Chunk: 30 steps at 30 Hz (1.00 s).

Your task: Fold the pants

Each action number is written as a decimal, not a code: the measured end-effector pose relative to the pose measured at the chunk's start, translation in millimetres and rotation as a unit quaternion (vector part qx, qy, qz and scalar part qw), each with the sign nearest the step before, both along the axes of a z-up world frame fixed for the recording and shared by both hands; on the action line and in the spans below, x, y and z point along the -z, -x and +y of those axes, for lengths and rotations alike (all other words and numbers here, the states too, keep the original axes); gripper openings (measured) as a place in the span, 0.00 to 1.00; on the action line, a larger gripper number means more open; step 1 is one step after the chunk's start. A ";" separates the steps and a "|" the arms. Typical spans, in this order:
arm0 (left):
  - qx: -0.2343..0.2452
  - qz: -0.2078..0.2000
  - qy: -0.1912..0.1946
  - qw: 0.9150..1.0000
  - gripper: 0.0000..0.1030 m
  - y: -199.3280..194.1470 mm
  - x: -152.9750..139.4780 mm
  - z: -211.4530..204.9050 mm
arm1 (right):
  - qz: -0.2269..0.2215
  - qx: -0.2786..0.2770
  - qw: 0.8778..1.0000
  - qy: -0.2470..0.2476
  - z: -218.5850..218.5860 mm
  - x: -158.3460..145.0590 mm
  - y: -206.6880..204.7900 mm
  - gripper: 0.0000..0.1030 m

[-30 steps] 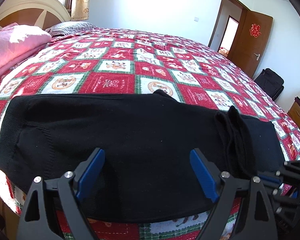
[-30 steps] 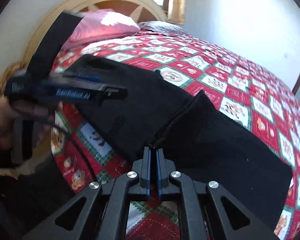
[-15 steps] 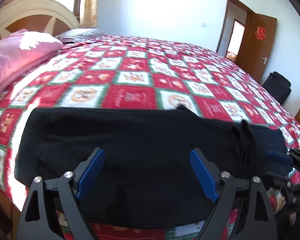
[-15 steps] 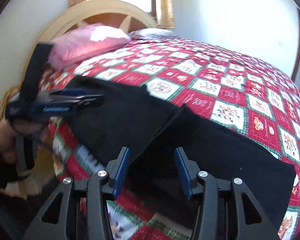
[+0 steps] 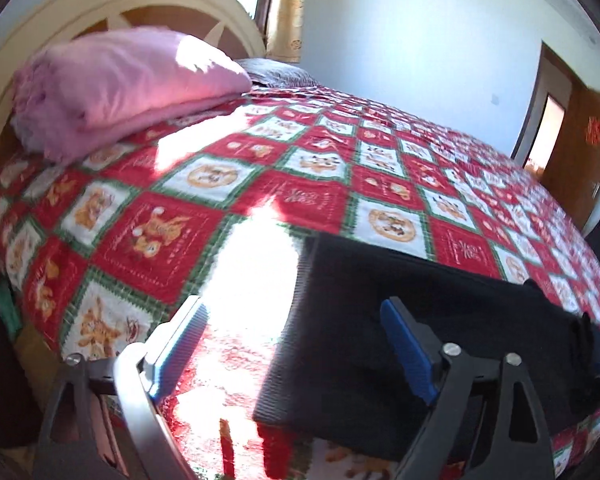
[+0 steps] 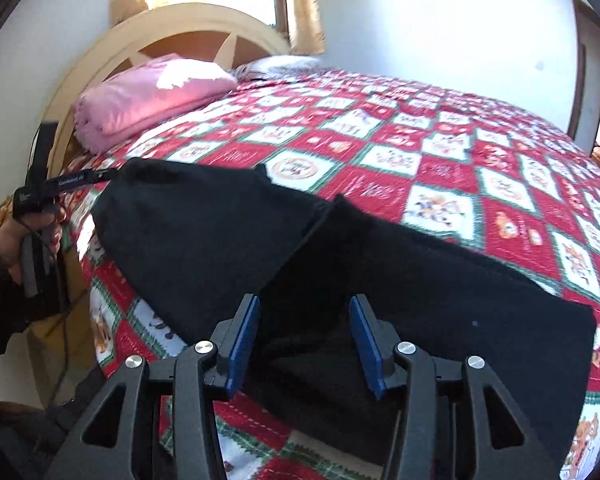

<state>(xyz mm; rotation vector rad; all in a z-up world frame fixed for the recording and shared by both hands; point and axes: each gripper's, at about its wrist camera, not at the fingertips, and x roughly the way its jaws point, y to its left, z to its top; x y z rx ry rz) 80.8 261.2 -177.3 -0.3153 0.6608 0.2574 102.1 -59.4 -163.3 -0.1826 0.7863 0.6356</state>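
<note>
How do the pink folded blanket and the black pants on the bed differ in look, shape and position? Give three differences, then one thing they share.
1. The pink folded blanket is pale pink; the black pants are plain black.
2. The blanket is a thick, puffy bundle; the pants lie thin and flat.
3. The blanket sits by the headboard; the pants lie along the bed's near edge.
Shared: both rest on the red patterned quilt, and no tool grips either.

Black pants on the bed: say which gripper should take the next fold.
Probably left. The left gripper has open jaws at the free end of the black pants. The right gripper, also open, sits over the middle where a flap is already folded over.
</note>
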 end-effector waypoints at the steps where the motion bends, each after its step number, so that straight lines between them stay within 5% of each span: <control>1: 0.003 -0.002 0.017 1.000 0.74 0.1 4.0 4.4 | -0.001 0.002 1.000 0.000 -2.2 0.6 -1.4 0.47; 5: 0.033 -0.012 0.050 0.998 0.51 -2.4 11.7 -1.1 | -0.005 0.013 1.000 0.001 -4.3 1.5 -2.3 0.48; 11: 0.034 -0.006 0.052 0.998 0.58 -6.7 25.8 -5.9 | -0.007 0.012 1.000 0.006 -2.5 3.0 -0.2 0.48; 18: 0.057 -0.008 0.065 0.996 0.55 -4.2 25.9 -0.6 | -0.010 0.012 1.000 0.013 1.1 4.6 3.6 0.48; 21: 0.068 -0.011 0.067 0.995 0.38 -3.8 22.4 -4.1 | -0.015 0.012 1.000 0.013 1.5 3.5 4.8 0.48; 22: 0.079 -0.014 0.072 0.994 0.23 -4.1 20.5 -6.1 | -0.016 0.013 1.000 0.013 1.3 3.3 4.7 0.48; 25: 0.084 -0.017 0.058 0.995 0.22 -5.2 11.7 -16.1 | -0.020 0.021 1.000 0.010 -2.1 0.4 3.8 0.48; 30: 0.082 -0.038 0.095 0.991 0.22 -0.4 5.6 -8.0 | -0.021 0.041 0.999 -0.003 -12.8 -7.1 -0.4 0.48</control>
